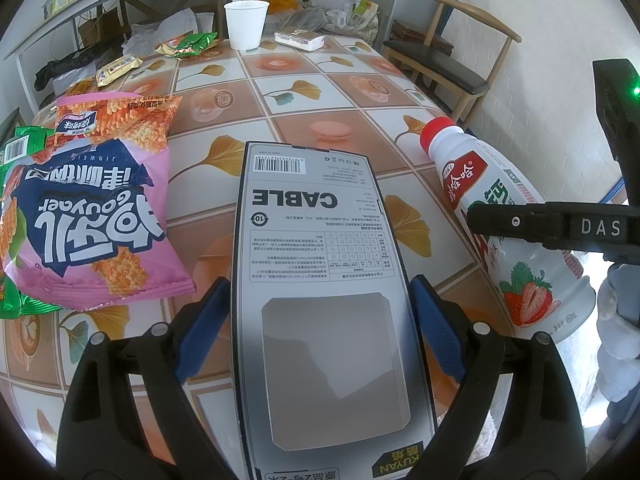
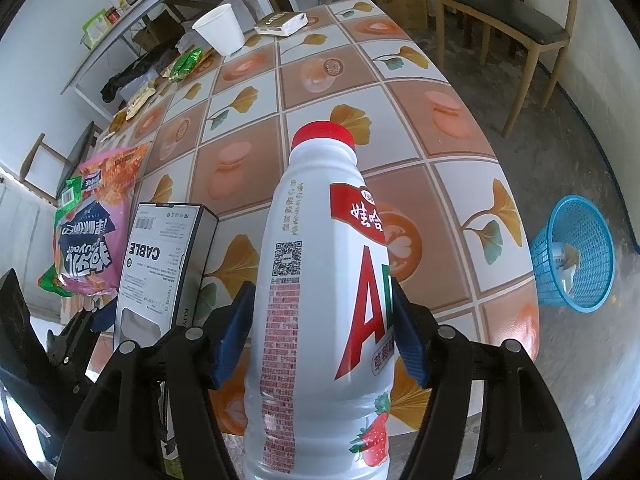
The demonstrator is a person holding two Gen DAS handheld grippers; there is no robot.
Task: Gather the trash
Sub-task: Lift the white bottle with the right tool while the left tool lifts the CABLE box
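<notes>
- The left gripper is clamped on a grey cable box, its blue pads pressed against the box's two long sides; the box is held over the table's near edge, barcode end pointing away.
- The right gripper holds a white strawberry milk bottle with a red cap, its blue pads against the bottle's sides near the middle; the bottle hangs above the table's near right corner.
- In the left wrist view the bottle is just right of the box, with part of the right gripper's black body across it.
- A pink snack bag lies at the table's left edge, on top of green wrappers.
- At the far edge stand a white paper cup and, beside it, a small flat packet; more wrappers sit at the far left corner.
- A blue mesh basket stands on the floor to the right of the table, with some scraps inside.
- A wooden chair stands beyond the table's far right corner.
</notes>
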